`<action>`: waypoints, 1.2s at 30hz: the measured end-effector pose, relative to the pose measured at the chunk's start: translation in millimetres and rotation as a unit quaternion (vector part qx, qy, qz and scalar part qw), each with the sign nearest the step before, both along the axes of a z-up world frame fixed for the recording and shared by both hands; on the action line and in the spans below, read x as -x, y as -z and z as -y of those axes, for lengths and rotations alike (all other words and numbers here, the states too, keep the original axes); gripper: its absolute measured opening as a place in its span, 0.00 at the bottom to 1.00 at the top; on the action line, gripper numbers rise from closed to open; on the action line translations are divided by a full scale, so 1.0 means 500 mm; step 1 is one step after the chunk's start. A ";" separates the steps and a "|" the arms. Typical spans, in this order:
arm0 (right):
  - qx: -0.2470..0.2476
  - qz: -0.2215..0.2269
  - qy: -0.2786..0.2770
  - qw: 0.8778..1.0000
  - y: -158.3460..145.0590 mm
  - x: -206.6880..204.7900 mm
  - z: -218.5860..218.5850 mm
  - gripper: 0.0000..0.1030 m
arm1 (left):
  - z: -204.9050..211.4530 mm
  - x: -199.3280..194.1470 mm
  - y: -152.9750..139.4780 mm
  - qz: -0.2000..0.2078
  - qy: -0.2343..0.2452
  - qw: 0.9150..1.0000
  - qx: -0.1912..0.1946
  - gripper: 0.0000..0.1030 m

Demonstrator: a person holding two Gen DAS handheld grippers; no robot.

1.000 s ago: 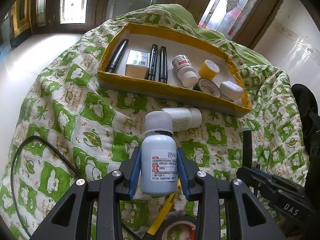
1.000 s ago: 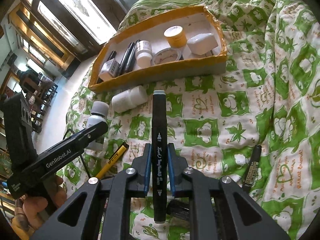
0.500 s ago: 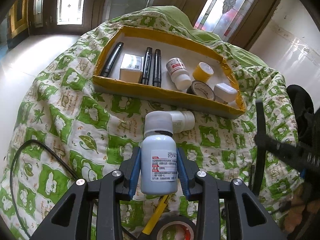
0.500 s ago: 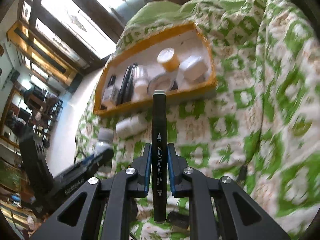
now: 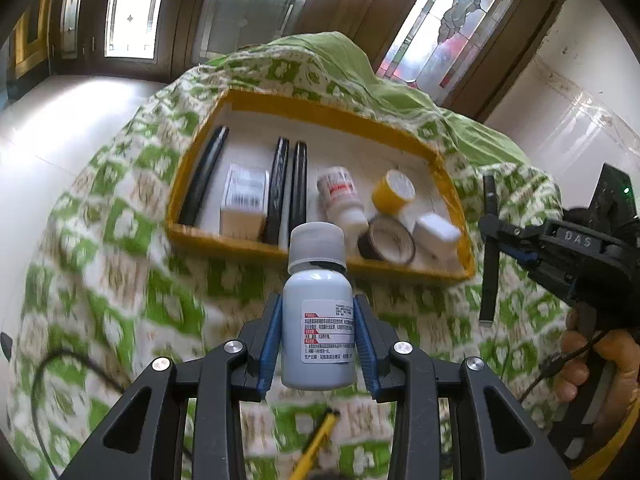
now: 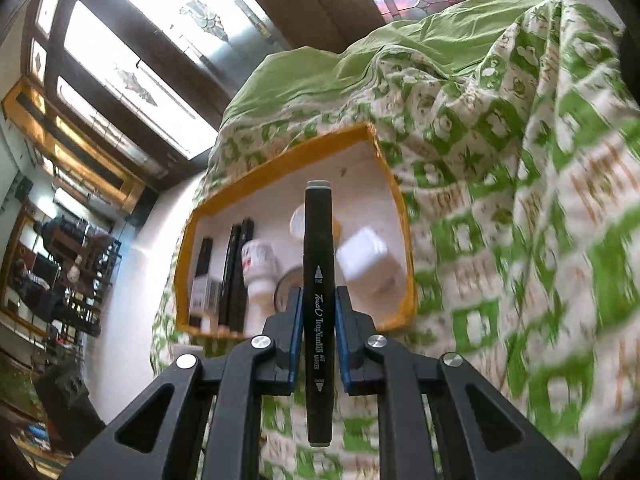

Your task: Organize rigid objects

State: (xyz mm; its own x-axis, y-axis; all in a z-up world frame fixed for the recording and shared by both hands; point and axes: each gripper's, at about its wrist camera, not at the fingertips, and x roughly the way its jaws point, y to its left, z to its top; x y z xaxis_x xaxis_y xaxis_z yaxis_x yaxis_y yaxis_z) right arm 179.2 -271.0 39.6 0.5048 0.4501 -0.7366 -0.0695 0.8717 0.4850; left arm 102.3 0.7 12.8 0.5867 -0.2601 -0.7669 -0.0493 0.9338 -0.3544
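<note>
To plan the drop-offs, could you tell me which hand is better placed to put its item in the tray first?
Probably right: its gripper holds the marker pointing straight over the tray; the left gripper's bottle sits short of the near rim.

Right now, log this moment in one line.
left gripper: holding pale-blue bottle | right gripper: holding black marker | yellow-rimmed tray: ahead

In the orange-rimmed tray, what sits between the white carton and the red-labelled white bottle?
Two black marker pens lie side by side between the white carton and the red-labelled white bottle in the orange-rimmed tray. Clearest in the left wrist view.
</note>
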 end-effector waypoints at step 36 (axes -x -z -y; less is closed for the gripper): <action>0.110 -0.025 -0.038 0.993 0.113 -0.183 -0.116 0.14 | -0.098 -0.309 0.047 -0.029 -0.053 0.997 -0.044 0.35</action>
State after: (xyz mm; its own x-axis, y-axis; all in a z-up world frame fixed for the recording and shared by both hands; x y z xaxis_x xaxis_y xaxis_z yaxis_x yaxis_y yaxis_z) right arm 270.6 -212.8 -16.7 0.4359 0.3110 -0.8445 -0.1187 0.9501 0.2886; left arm 256.5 49.9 -10.6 0.5611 -0.1292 -0.8176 -0.1678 0.9495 -0.2652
